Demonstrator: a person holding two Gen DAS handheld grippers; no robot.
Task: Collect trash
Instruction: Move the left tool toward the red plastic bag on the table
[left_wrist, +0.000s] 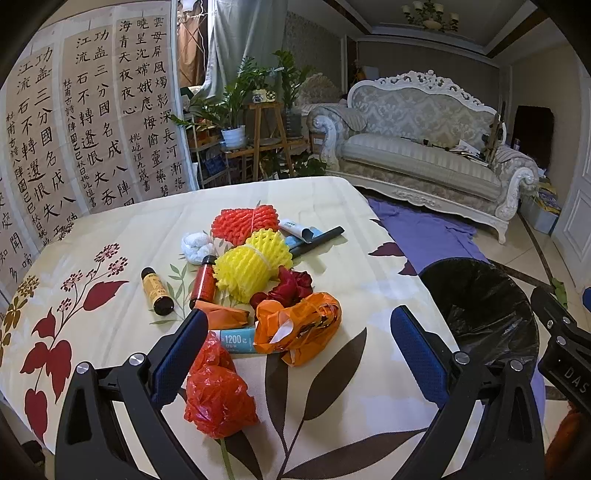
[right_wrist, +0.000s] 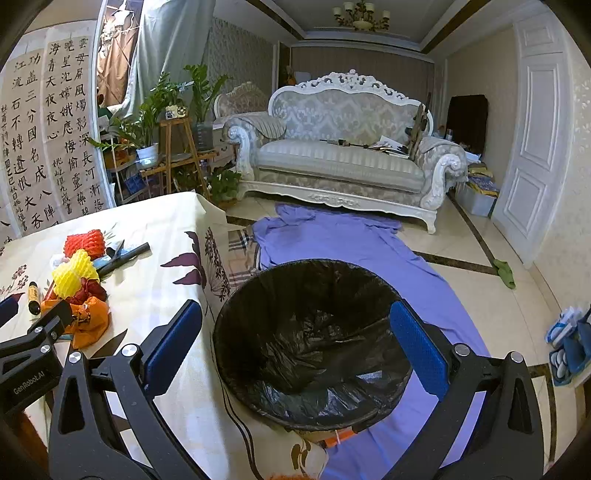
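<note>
A pile of trash lies on the floral table (left_wrist: 110, 229): a red plastic bag (left_wrist: 218, 398), an orange bag (left_wrist: 299, 328), a yellow foam net (left_wrist: 251, 266), a red foam net (left_wrist: 243, 221) and two small bottles (left_wrist: 157, 291). My left gripper (left_wrist: 299, 354) hovers open over the near side of the pile, the red bag beside its left finger. A bin with a black liner (right_wrist: 310, 347) stands by the table's right edge. My right gripper (right_wrist: 295, 343) hangs open above the bin, holding nothing. The left gripper (right_wrist: 33, 332) also shows at the left of the right wrist view.
A purple cloth (right_wrist: 351, 240) covers the floor beyond the bin. A white sofa (right_wrist: 340, 147) stands at the back, potted plants (right_wrist: 147, 122) to its left. Calligraphy sheets (left_wrist: 74, 129) hang on the wall behind the table. Slippers (right_wrist: 569, 339) lie on the floor at right.
</note>
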